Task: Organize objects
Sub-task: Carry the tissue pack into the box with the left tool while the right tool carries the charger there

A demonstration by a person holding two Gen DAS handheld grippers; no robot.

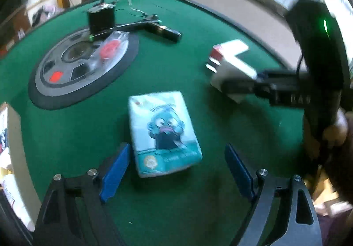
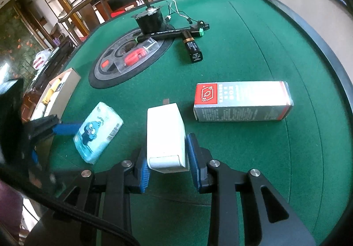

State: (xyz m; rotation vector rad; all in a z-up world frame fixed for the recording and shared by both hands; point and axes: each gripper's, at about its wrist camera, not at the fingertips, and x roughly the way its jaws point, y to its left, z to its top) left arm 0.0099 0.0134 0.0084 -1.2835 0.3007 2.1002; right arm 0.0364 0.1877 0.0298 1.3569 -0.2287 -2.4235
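Right wrist view shows the right hand-held gripper [image 2: 168, 163] clenched on a white charger block [image 2: 165, 135], its blue pads pressing both sides, low over the green tabletop [image 2: 253, 157], with a red and grey carton [image 2: 240, 101] lying just beside it. Left wrist view shows the left hand-held gripper [image 1: 176, 171] released, its fingers spread on either side of a tissue pack [image 1: 164, 133] that lies flat on the tabletop.

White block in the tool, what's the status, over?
Right tool shut on white block. Left tool open, straddling tissue pack, not gripping. Long carton beside the block, apart. Nothing blocking.
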